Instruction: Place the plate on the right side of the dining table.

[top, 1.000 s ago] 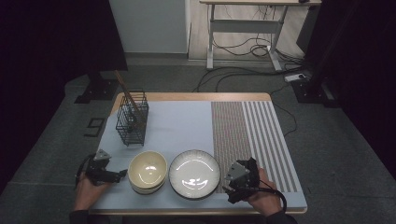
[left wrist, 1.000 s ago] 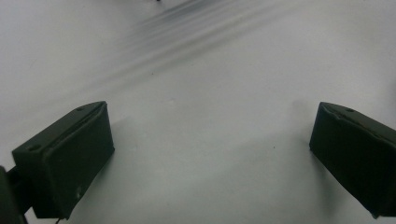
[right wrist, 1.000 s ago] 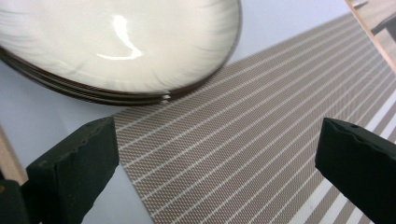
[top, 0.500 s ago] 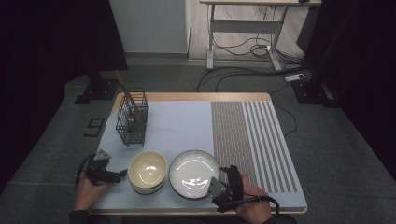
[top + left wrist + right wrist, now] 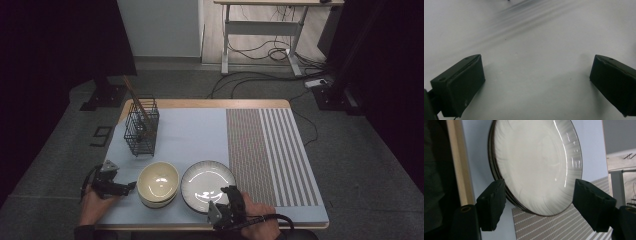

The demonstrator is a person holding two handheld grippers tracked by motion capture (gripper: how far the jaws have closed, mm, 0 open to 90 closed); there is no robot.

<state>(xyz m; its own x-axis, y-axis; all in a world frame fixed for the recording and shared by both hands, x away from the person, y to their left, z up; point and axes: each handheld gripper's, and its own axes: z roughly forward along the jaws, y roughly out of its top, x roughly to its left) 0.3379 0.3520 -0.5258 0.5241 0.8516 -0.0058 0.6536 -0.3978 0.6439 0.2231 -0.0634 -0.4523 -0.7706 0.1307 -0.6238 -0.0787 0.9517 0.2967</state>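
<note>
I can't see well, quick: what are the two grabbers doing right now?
Left gripper: open, holding nothing, over the bare mat.
Right gripper: open, jaws just been closing around the plate's rim, not yet gripping.

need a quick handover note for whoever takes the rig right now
Right gripper: at the plate's near rim, jaws have just been closing, one jaw under the rim, one over the face; not yet clamped.
Left gripper: open and empty over the mat, left of the bowl.
Plate lies flat on the mat beside the bowl; wire basket stands behind.
Done: approach. Left: grip and lift the plate.
</note>
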